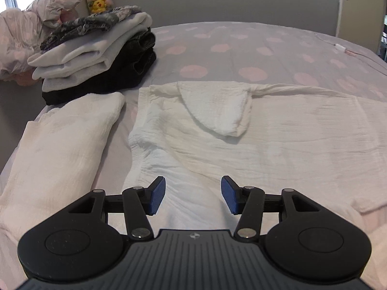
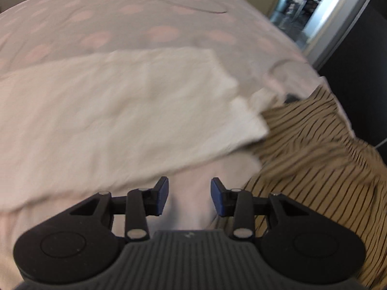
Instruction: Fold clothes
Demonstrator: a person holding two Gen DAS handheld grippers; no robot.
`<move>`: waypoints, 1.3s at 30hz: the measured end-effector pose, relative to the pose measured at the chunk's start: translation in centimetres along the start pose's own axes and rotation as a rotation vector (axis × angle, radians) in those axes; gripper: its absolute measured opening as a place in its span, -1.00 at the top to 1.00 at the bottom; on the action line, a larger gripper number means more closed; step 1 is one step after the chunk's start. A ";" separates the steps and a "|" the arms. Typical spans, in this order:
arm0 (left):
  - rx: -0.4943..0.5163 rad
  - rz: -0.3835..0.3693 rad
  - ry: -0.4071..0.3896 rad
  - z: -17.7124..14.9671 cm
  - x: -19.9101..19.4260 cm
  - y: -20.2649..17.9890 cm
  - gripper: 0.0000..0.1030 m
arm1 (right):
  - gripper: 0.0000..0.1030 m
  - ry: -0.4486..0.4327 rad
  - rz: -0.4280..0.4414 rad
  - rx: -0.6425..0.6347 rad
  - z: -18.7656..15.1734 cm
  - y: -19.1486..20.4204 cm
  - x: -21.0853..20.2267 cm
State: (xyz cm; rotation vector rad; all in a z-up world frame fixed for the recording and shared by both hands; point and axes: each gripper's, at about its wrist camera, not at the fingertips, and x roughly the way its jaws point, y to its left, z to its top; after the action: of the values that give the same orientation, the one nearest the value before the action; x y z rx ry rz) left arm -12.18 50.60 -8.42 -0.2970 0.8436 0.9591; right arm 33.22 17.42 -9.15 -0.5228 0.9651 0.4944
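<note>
In the left wrist view, the left gripper (image 1: 193, 194) is sitting closest to the camera, its blue-padded fingers spread apart and holding nothing. It is hovering over a white crinkled garment (image 1: 241, 140) that is lying spread flat on a bed (image 1: 241, 46) covered in a grey sheet with pink dots. A sleeve (image 1: 65, 142) is lying off to the left. Farther back on the left, a stack of folded clothes (image 1: 96, 60) is resting near a rumpled duvet (image 1: 21, 31).

In the blurred right wrist view, the right gripper (image 2: 189, 197) is also gaping wide and empty above the sheet, beside the white garment's (image 2: 116, 111) edge. A tan striped cloth (image 2: 314, 152) is lying to the right, just beside the garment's corner.
</note>
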 end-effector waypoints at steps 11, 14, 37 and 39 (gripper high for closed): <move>0.131 0.034 -0.131 -3.2 -5.8 -2.4 -0.18 | -0.15 0.080 0.236 -0.199 -9.8 6.5 -7.9; 0.164 0.012 -0.134 -3.6 -6.2 -2.5 -0.20 | -0.16 0.043 0.227 -0.273 -11.0 7.9 -9.6; 0.295 -0.221 0.009 -6.9 -4.4 -1.8 -0.24 | 0.54 0.320 0.137 -0.378 -13.0 13.3 -5.0; 0.324 -0.215 0.015 -7.1 -4.2 -2.3 -0.24 | 0.66 0.313 0.133 -0.402 -13.0 13.7 -5.2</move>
State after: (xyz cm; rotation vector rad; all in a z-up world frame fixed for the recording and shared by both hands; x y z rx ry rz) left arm -15.13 42.72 -10.23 -0.1121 0.9450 0.6096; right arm 14.20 19.10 -13.39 -0.9210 1.2120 0.7478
